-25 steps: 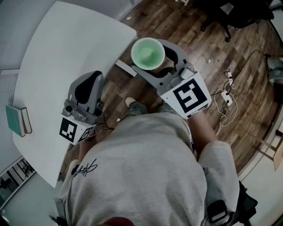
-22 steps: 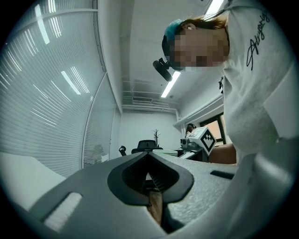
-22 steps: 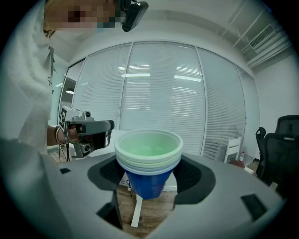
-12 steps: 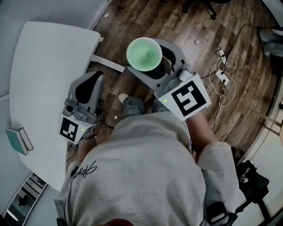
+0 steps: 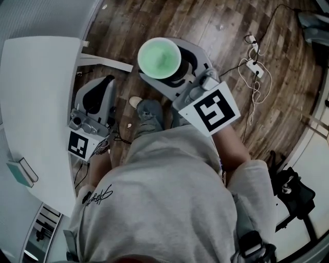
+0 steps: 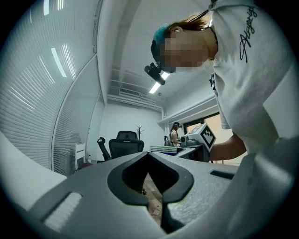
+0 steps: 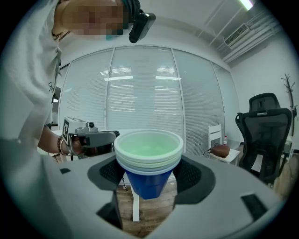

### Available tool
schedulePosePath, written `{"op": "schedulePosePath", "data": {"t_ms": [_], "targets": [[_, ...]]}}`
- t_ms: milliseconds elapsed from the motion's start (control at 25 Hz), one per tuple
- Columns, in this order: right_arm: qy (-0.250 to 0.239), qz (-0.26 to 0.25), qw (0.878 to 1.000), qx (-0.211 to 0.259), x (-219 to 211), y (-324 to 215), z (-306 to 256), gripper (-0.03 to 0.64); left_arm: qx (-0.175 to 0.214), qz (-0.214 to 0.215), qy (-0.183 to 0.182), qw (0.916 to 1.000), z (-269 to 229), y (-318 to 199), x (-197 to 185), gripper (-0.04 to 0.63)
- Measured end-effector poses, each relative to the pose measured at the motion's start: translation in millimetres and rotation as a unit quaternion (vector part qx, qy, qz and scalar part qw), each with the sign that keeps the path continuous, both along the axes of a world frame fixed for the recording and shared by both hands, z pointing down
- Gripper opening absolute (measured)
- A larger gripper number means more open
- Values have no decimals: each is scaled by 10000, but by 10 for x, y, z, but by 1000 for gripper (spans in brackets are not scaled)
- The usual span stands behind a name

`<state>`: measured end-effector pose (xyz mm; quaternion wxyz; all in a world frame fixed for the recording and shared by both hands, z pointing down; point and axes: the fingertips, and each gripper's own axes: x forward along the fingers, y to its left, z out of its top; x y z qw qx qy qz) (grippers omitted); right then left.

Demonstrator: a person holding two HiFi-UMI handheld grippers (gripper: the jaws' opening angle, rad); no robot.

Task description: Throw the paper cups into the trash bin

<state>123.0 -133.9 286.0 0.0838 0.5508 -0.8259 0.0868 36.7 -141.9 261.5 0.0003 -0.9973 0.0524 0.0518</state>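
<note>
The right gripper [image 7: 148,183] clamps the upright stack of paper cups [image 5: 159,57] at upper centre. The left gripper [image 6: 146,156] is closed and empty. No trash bin shows.

head: steep down | L/R cams: along jaws, upward | shared: floor [image 5: 169,15]

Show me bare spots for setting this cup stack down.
The white table is bare from its far edge down to the teal book. The wood floor beyond the cup stack is open too. Crowded: cables and power strip at right.
</note>
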Motion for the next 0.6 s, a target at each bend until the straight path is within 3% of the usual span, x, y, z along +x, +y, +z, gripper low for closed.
{"op": "schedulePosePath", "data": {"t_ms": [600], "targets": [[-87,-110,9993,-353,250,67,941,310,-622,-194,-223,9976,1001,-60,324,0]]}}
